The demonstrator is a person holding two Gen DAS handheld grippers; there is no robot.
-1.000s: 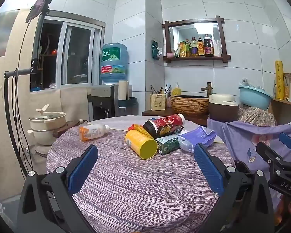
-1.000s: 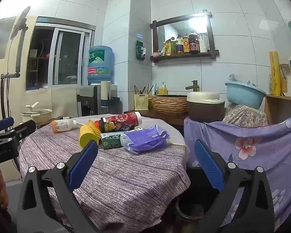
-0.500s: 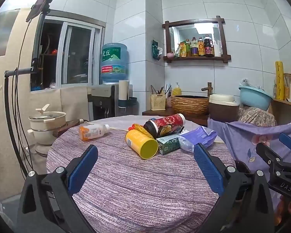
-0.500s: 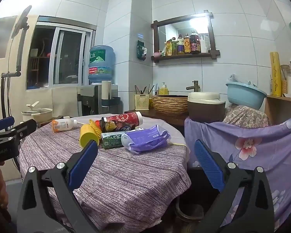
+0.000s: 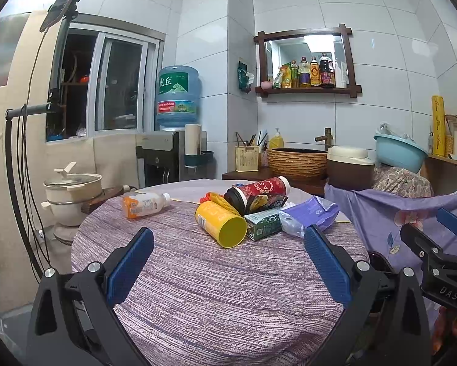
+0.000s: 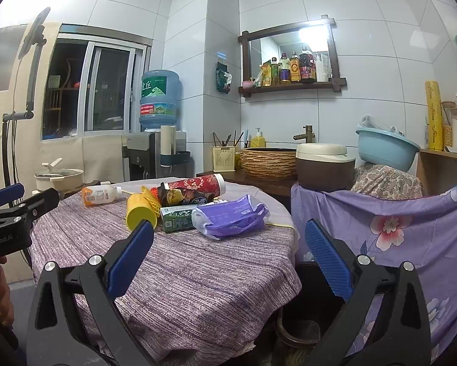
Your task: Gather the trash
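Trash lies in a pile on the round table (image 5: 216, 286) with a purple cloth. It holds a yellow cup (image 5: 220, 224) on its side, a red can (image 5: 260, 190), a green carton (image 5: 263, 228), a purple plastic bag (image 5: 310, 213) and an orange-labelled bottle (image 5: 144, 204) lying apart to the left. My left gripper (image 5: 228, 262) is open and empty, short of the pile. My right gripper (image 6: 228, 259) is open and empty at the table's right edge, with the purple bag (image 6: 233, 219) and yellow cup (image 6: 139, 212) ahead of it.
A chair draped in flowered purple cloth (image 6: 396, 228) stands right of the table. A dark bin (image 6: 298, 329) sits on the floor below the table's edge. Behind are a counter with a woven basket (image 5: 298, 163), a water dispenser (image 5: 176, 97) and a white pot (image 5: 72, 189).
Almost nothing moved. The right wrist view has drifted very slightly; both grippers stay open and empty and the trash lies as before.
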